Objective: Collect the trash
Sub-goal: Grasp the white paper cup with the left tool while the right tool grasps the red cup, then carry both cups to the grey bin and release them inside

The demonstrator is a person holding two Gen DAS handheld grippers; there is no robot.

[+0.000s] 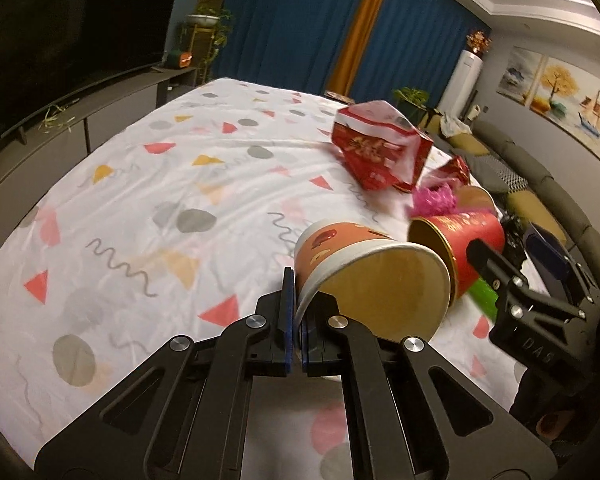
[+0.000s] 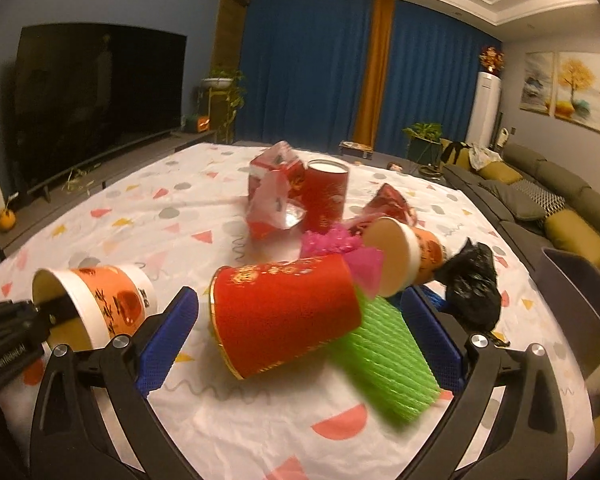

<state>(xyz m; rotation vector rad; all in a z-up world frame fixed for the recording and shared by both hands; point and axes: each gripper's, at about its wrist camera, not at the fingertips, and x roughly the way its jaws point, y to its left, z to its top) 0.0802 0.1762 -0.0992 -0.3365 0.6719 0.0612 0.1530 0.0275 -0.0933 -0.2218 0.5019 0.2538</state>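
Note:
My left gripper (image 1: pixel 298 280) is shut on the rim of an orange paper cup (image 1: pixel 340 248), which lies tipped with its mouth toward the camera. The right wrist view shows that cup (image 2: pixel 108 300) at the left, with the left gripper (image 2: pixel 56 308) on its rim. My right gripper (image 2: pixel 300 308) is open, its blue pads (image 2: pixel 176 328) apart on either side of a red tube (image 2: pixel 288 312) lying on the patterned tablecloth (image 2: pixel 140 208). A green foam sleeve (image 2: pixel 384 364) lies beside the tube. In the left wrist view the red tube (image 1: pixel 468 240) and right gripper (image 1: pixel 508 244) are at the right.
Behind lie a second orange cup (image 2: pixel 404 256), pink ribbon (image 2: pixel 332 244), an upright red can (image 2: pixel 326 196), a red-and-white bag (image 2: pixel 272 200), a red wrapper (image 2: pixel 392 204) and a black bag (image 2: pixel 476 288). A grey bin (image 2: pixel 580 284) stands at the right edge.

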